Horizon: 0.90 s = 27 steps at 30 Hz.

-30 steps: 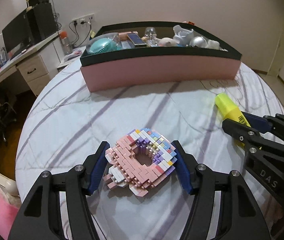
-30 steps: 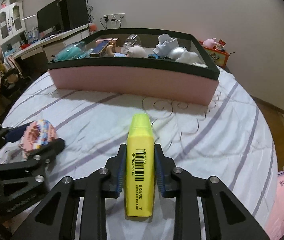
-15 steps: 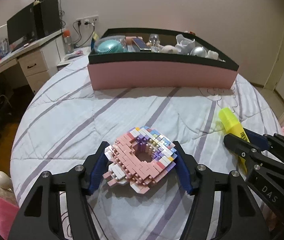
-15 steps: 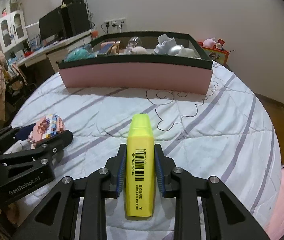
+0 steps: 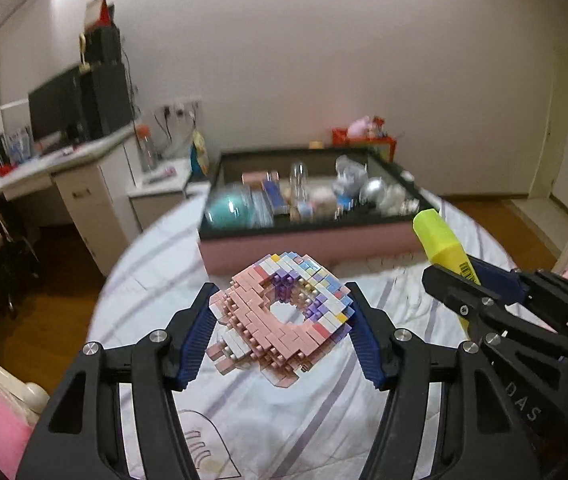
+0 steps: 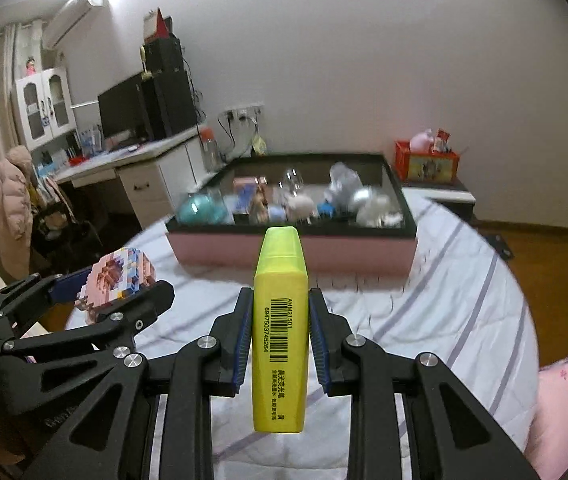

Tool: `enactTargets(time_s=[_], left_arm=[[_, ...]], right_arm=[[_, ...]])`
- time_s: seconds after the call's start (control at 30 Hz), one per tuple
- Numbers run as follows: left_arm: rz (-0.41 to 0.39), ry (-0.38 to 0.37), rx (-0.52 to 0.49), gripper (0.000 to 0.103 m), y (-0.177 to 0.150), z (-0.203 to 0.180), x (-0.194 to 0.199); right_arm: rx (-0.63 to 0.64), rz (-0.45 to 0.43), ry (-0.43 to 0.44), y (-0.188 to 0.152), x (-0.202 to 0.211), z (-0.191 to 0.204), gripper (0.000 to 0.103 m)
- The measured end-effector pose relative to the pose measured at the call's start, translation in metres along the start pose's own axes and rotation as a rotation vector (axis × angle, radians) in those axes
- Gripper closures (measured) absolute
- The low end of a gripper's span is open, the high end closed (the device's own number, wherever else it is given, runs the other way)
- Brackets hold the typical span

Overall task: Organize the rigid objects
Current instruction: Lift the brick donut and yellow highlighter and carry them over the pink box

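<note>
Left gripper (image 5: 282, 320): jaws clamped on the brick-built donut (image 5: 280, 316), one blue pad on each side of it. The donut is pink on the near half, with white, purple, blue and yellow bricks on the far half and an open hole in the middle. It hangs clear of the bed (image 5: 291, 420), tilted with its far edge higher than its near edge. The right wrist view shows the same donut (image 6: 118, 280) held at the left of the frame, in the left gripper (image 6: 108, 288).

Right gripper (image 6: 280, 328): jaws clamped on the yellow highlighter (image 6: 282, 320), pads pressed on its two long sides. Cap end points forward toward the box; barcode label faces up. The highlighter is off the bed. In the left wrist view it (image 5: 441, 242) sticks up and out of the right gripper (image 5: 471, 280) at the right of the frame.

Bed: white cover with purple stripes and a line drawing near the lower edge of the left wrist view.

Box (image 6: 291, 250): pink outer wall, black rim, on the far part of the bed, well apart from both grippers. It already holds a teal round item, a clear bottle, a silver ball and other small things, blurred in both views.
</note>
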<state>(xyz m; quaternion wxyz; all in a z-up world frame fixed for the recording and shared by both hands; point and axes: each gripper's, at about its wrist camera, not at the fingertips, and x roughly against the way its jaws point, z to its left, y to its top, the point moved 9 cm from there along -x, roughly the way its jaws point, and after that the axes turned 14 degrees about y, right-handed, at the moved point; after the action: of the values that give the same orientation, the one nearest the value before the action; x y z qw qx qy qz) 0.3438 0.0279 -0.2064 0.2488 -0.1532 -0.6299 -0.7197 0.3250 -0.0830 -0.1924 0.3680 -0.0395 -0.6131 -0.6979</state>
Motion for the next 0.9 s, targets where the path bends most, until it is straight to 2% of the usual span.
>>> enactTargets(time_s=[0.27, 0.43, 0.53, 0.67, 0.9], left_arm=[[-0.182, 0.055, 0.006, 0.039, 0.044, 0.011, 0.055], [-0.324, 0.098, 0.021, 0.039, 0.068, 0.019, 0.094], [-0.375, 0.077, 0.044, 0.039, 0.081, 0.023, 0.111], [-0.480, 0.087, 0.053, 0.039, 0.096, 0.026, 0.135], [-0.520, 0.079, 0.065, 0.039, 0.107, 0.025, 0.139]], right_arm=[[0.085, -0.144, -0.015, 0.041, 0.044, 0.027, 0.076], [0.178, -0.251, -0.099, 0.068, 0.081, 0.044, 0.076], [0.203, -0.311, -0.108, 0.079, 0.098, 0.053, 0.076], [0.236, -0.393, -0.121, 0.093, 0.119, 0.064, 0.076], [0.258, -0.446, -0.133, 0.108, 0.133, 0.067, 0.076]])
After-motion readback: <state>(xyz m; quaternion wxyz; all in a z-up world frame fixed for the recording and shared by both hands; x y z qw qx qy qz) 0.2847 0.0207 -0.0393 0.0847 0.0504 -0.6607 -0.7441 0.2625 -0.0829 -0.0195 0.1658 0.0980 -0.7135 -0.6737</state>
